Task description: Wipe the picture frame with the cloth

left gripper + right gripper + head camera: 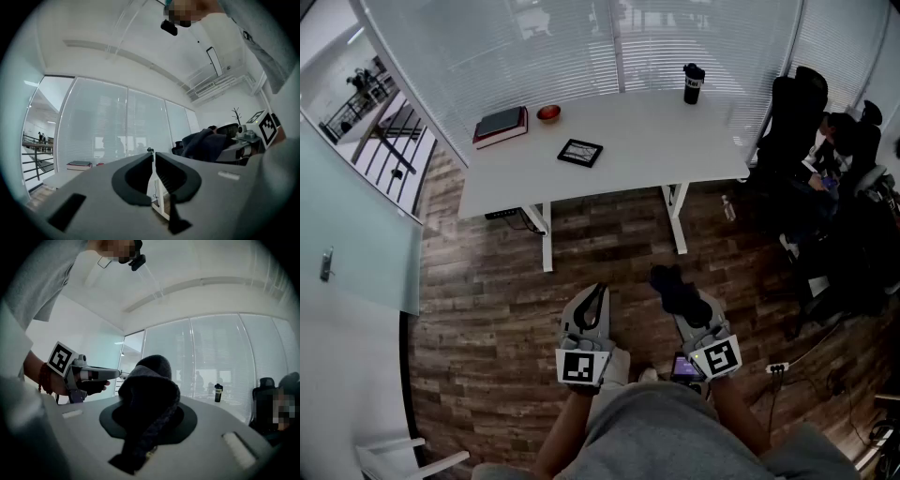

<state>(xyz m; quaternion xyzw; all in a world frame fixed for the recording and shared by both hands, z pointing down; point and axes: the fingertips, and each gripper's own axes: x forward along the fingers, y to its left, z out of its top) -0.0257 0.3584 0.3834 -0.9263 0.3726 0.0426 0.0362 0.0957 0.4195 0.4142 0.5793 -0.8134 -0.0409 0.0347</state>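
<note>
A small black picture frame (580, 152) lies flat near the middle of the white table (619, 178), well ahead of both grippers. My right gripper (676, 286) is shut on a dark cloth (678, 289), which bunches up over its jaws; in the right gripper view the cloth (149, 399) fills the middle and hides the pads. My left gripper (592, 302) is shut and holds nothing; in the left gripper view its jaws nearly touch at the tips (153, 157). Both grippers hang over the wooden floor, close to my body.
On the table stand a stack of books (500, 126), a small red bowl (548, 113) and a dark tumbler (693, 84). Office chairs and a seated person (825, 150) fill the right side. A glass wall (356, 253) runs along the left, blinds behind the table.
</note>
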